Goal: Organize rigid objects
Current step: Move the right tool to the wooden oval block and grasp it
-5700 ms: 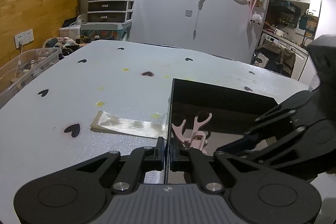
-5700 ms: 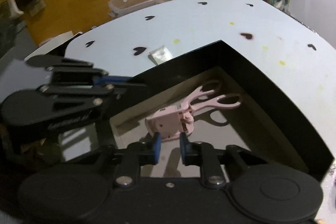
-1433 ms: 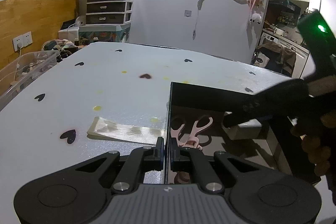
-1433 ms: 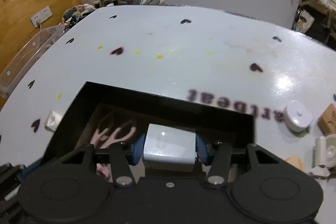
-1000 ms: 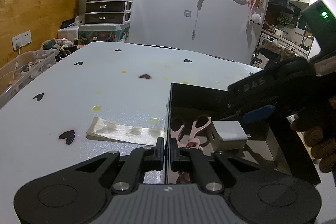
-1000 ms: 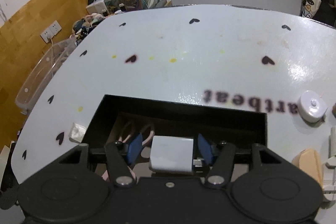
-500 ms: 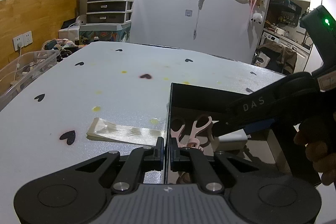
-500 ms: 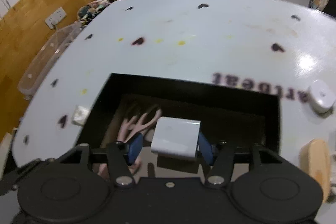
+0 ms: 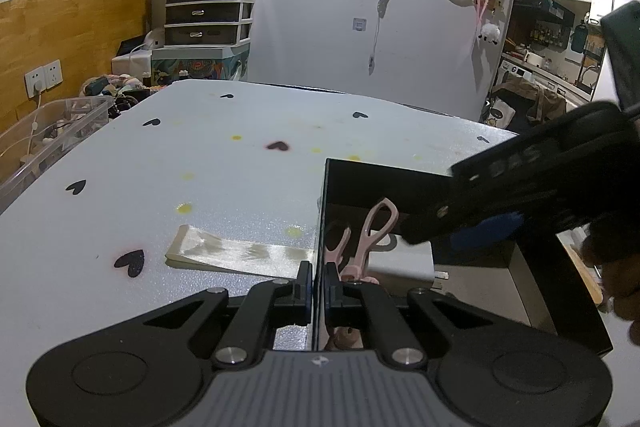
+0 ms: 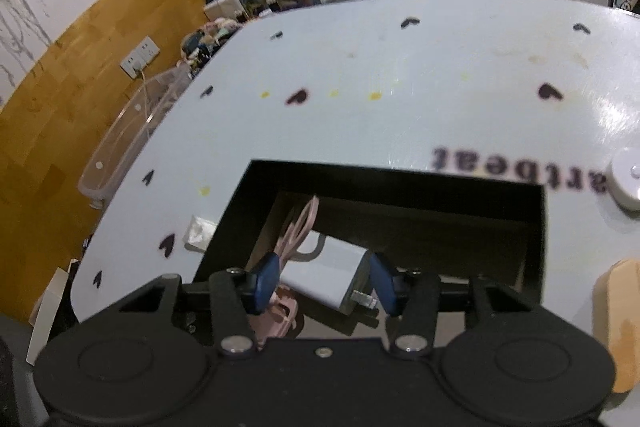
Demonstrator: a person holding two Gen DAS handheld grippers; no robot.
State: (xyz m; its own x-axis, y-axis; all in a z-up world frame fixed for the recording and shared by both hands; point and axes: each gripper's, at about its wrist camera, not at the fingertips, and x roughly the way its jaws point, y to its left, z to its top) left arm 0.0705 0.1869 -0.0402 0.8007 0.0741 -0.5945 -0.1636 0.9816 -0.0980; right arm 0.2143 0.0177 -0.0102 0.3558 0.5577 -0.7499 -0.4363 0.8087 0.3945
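Observation:
A black open box (image 9: 380, 183) stands on the white table, and my left gripper (image 9: 319, 283) is shut on its left wall. Pink scissors (image 9: 376, 227) lie on the box floor. A white charger (image 9: 400, 259) rests beside them, partly over their handles. My right gripper (image 10: 324, 281) hangs over the box (image 10: 400, 183). Its jaws are closing, and the charger (image 10: 328, 279) shows between the blue pads (image 10: 266, 279) with small gaps on both sides, lying tilted on the scissors (image 10: 300, 227). In the left wrist view the right gripper (image 9: 448, 233) sits above the charger.
A clear plastic packet (image 9: 240, 255) lies flat against the box's left side. A white round puck (image 10: 626, 183) and a tan wooden piece (image 10: 616, 323) sit right of the box. A clear bin (image 9: 52, 131) stands off the table's left edge. A hand (image 9: 612, 267) holds the right gripper.
The right gripper carried the charger over the box, let it go, and it now lies inside by the scissors. The right gripper has tipped further down. The left gripper has not moved.

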